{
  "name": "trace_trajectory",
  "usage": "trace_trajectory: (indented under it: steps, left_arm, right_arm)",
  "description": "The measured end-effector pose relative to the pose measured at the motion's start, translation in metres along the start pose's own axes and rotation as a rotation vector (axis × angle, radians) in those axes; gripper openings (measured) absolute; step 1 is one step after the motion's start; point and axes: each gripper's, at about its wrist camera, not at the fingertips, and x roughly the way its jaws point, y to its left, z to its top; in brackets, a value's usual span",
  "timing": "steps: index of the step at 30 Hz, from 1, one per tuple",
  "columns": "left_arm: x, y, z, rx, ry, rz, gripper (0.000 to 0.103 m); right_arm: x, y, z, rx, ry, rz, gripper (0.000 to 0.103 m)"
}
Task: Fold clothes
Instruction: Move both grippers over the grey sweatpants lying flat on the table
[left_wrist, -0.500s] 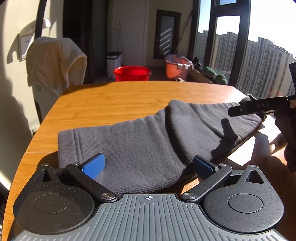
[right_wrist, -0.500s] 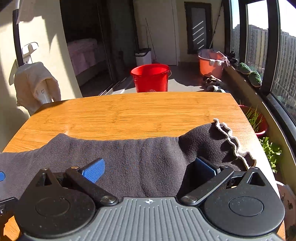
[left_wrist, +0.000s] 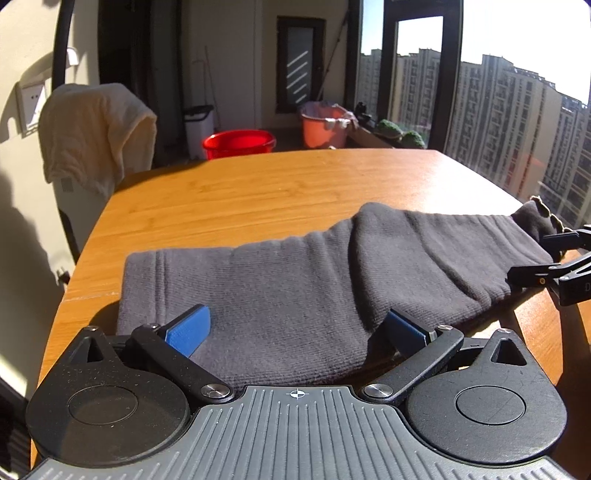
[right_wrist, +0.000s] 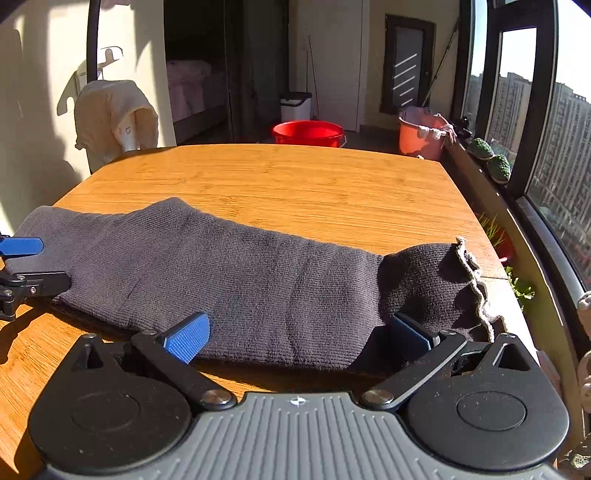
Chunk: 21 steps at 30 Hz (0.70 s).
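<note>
A dark grey knitted garment (left_wrist: 295, 280) lies folded lengthwise across the wooden table (left_wrist: 295, 184). Its ribbed hem is at the left and a pale scalloped trim (right_wrist: 472, 273) is at the right end. My left gripper (left_wrist: 297, 332) is open over the hem end, with cloth lying between its blue pads (left_wrist: 188, 334). My right gripper (right_wrist: 298, 334) is open too, at the near edge of the garment (right_wrist: 258, 280) close to the trim end. Each gripper shows in the other's view: the right gripper (left_wrist: 550, 266) at the right edge, the left gripper (right_wrist: 22, 266) at the left edge.
A cream towel (left_wrist: 96, 129) hangs over a chair past the table's far left corner. A red bucket (left_wrist: 239, 143), a white bin (left_wrist: 199, 127) and an orange basin (left_wrist: 325, 125) stand on the floor beyond. Tall windows and potted plants (right_wrist: 491, 155) line the right side.
The right gripper has drawn back toward me, so bare table now shows under the garment's near edge. The garment lies flatter. Both grippers stay open.
</note>
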Motion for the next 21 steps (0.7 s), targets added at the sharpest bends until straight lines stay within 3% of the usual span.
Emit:
trace_trajectory:
  steps: [5,10,20,21]
  left_arm:
    - [0.002,-0.004,0.001,-0.013,0.009,-0.012,0.103]
    - [0.002,-0.007,0.000,0.005,-0.020,0.015,0.103]
    - [0.003,-0.005,0.000,-0.007,-0.045,0.014,0.103]
    - [0.002,-0.005,-0.001,-0.009,-0.055,0.017,0.103]
  right_arm:
    - [0.002,0.017,0.000,0.052,0.007,-0.070,0.103]
    - [0.005,0.017,0.007,0.071,-0.003,-0.087,0.103]
    - [0.002,0.006,0.008,0.040,-0.009,-0.067,0.103]
    - [-0.002,0.004,0.009,0.009,-0.026,-0.024,0.103]
